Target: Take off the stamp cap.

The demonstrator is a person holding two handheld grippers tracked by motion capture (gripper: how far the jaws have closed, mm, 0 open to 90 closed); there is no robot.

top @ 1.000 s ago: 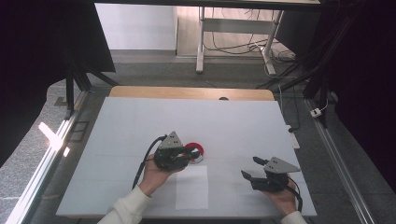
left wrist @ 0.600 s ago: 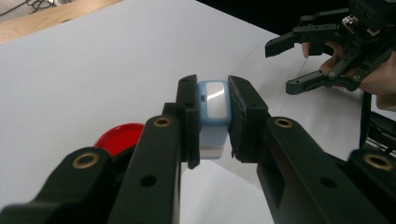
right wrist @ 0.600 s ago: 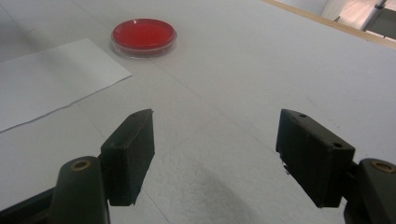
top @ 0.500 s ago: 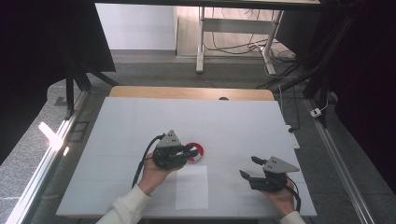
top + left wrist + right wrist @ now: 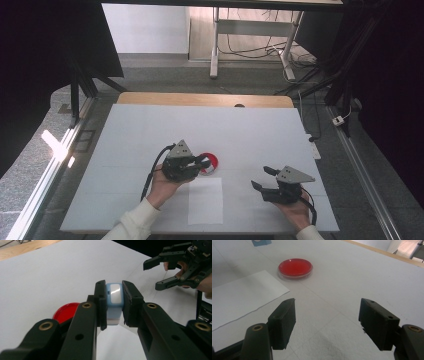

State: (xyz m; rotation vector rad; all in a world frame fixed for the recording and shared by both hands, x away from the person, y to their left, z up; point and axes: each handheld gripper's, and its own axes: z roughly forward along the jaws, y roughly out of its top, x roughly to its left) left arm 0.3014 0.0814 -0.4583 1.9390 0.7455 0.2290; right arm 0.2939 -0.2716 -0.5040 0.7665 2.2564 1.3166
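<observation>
We note the left hand-held gripper (image 5: pixel 114 307) clamped on a small light-blue block with a glossy pale face (image 5: pixel 114 302), the two pads pressing its sides. In the high view this left hand-held gripper (image 5: pixel 202 162) hangs over the near edge of a round red dish (image 5: pixel 210 161), and against the two earlier high pictures its place looks unchanged. We judge the block is held ready just above or beside the dish, not yet set down.

The right hand-held gripper (image 5: pixel 327 323) stands with its jaws wide apart and nothing between them; bare desk (image 5: pixel 352 275) shows through the gap. Its jaws have just been closing a little, though they remain well open. In the high view the right hand-held gripper (image 5: pixel 262 180) sits well apart from the dish, towards the near right of the desk, much as it did a second ago. We judge that this slight narrowing, with no object inside, signals readiness for a handover or a supporting grip rather than a grasp already made.

Containers: the red dish (image 5: pixel 295 267) is shallow with a clear rim. Its inside reads uniformly red, and we see no loose item lying in it. Whether the red is a liquid, a gel or the dish's own colour we cannot tell.

A white sheet of paper (image 5: pixel 205 200) lies flat on the desk just near of the dish, with nothing on it.
</observation>
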